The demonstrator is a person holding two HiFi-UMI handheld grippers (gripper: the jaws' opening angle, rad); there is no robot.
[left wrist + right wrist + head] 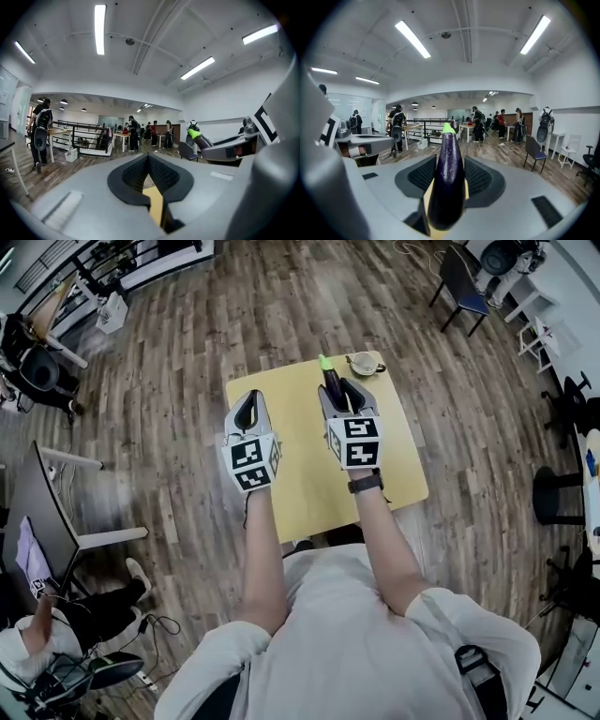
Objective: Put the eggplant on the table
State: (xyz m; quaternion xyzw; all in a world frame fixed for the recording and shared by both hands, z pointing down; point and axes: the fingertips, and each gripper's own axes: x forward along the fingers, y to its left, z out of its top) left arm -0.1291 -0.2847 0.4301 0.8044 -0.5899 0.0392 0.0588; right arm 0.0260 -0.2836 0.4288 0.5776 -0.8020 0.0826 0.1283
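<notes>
A dark purple eggplant (330, 377) with a green stem end sticks out forward from between the jaws of my right gripper (336, 387), which is shut on it above the far part of the yellow table (309, 486). In the right gripper view the eggplant (449, 180) fills the gap between the black pads (480, 177). My left gripper (248, 397) hovers beside it over the table's left part, jaws shut with nothing between them (149, 158). The left gripper view also catches the eggplant (200, 139) at the right.
A small cup on a saucer (364, 363) stands at the table's far right corner, just past the eggplant's tip. Wooden floor surrounds the table. A blue chair (461, 282) is at the far right, and people and desks stand in the background.
</notes>
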